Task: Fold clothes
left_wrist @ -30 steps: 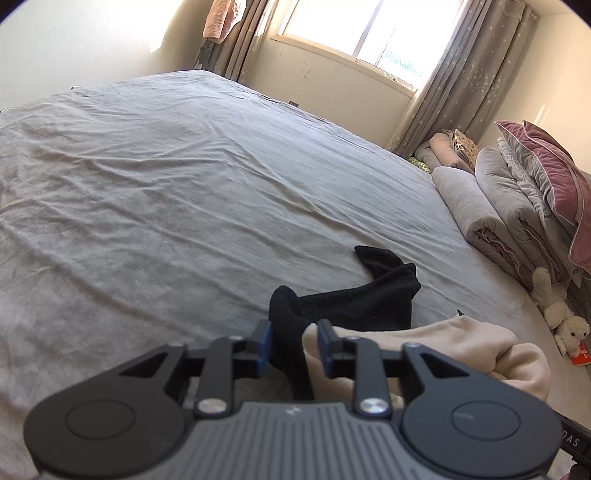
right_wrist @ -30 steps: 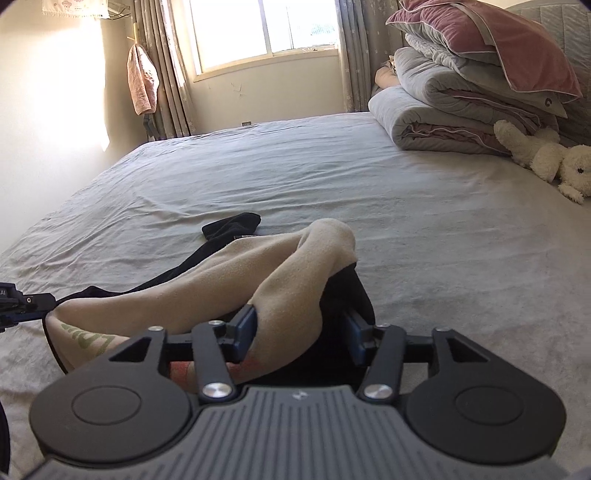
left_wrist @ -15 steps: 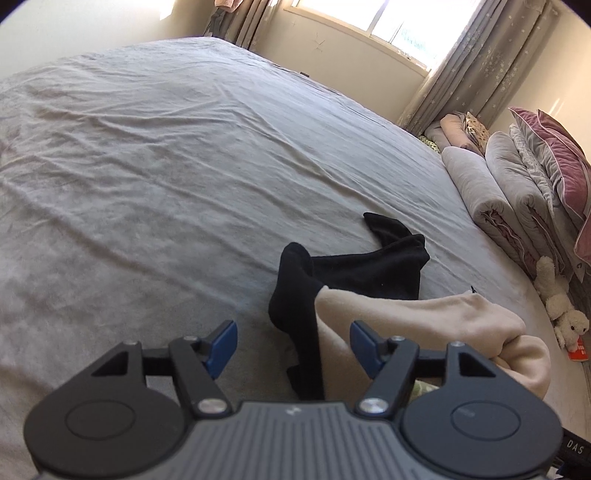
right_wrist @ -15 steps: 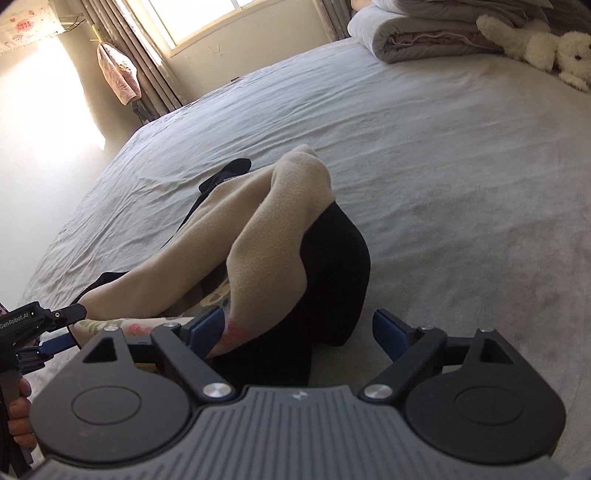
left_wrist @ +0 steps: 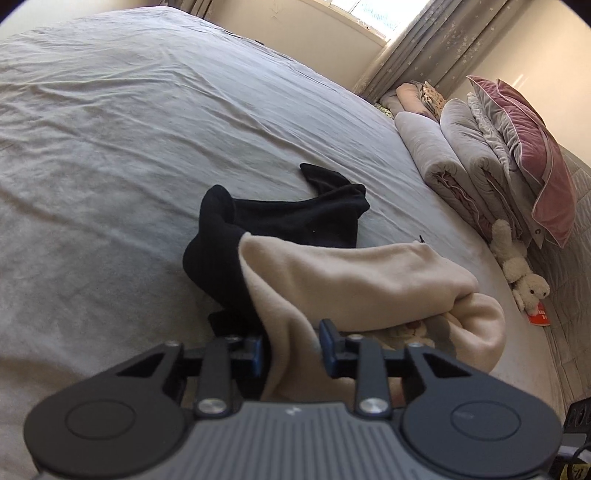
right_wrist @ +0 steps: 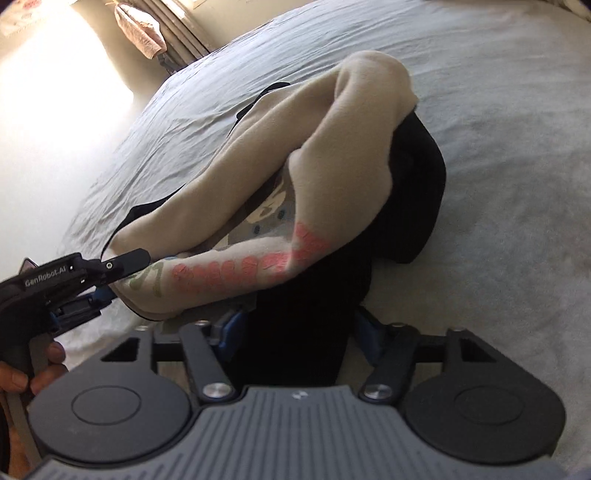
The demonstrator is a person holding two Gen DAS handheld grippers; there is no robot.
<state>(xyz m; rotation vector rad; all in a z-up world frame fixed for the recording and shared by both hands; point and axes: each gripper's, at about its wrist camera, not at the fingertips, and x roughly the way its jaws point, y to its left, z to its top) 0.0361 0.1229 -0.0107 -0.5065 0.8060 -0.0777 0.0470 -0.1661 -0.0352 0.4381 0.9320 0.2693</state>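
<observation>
While both grippers sit low over the grey bed sheet [left_wrist: 110, 122], the garments bunch right at their tips. Left gripper [left_wrist: 291, 349]: blue pads set narrowly apart with a fold of the beige garment [left_wrist: 343, 269] between them — whether they actually pinch it, cannot tell. Right gripper [right_wrist: 295, 328]: fingers spread wide, black garment [right_wrist: 410, 206] lying between them, no clear clamp.

Beige garment is draped over the black one in a rumpled heap near the bed's near edge; black cloth [left_wrist: 295, 218] sticks out beyond it toward mid-bed.

Only the right wrist view shows the pink lettering [right_wrist: 251, 267] and cartoon print on the beige fabric, the left gripper [right_wrist: 110, 275] from the side at the beige hem, and a hand [right_wrist: 26, 373] on its grip. That side view is too blurred to show the pads' gap.

Only the left wrist view shows what's further off — rolled grey quilts [left_wrist: 450, 162], a pink pillow [left_wrist: 532, 147] stacked on them, a plush toy [left_wrist: 521, 273] at the stack's foot, grey curtains [left_wrist: 417, 44]. Far in the right view, a pink towel [right_wrist: 140, 29] hangs by the wall.
</observation>
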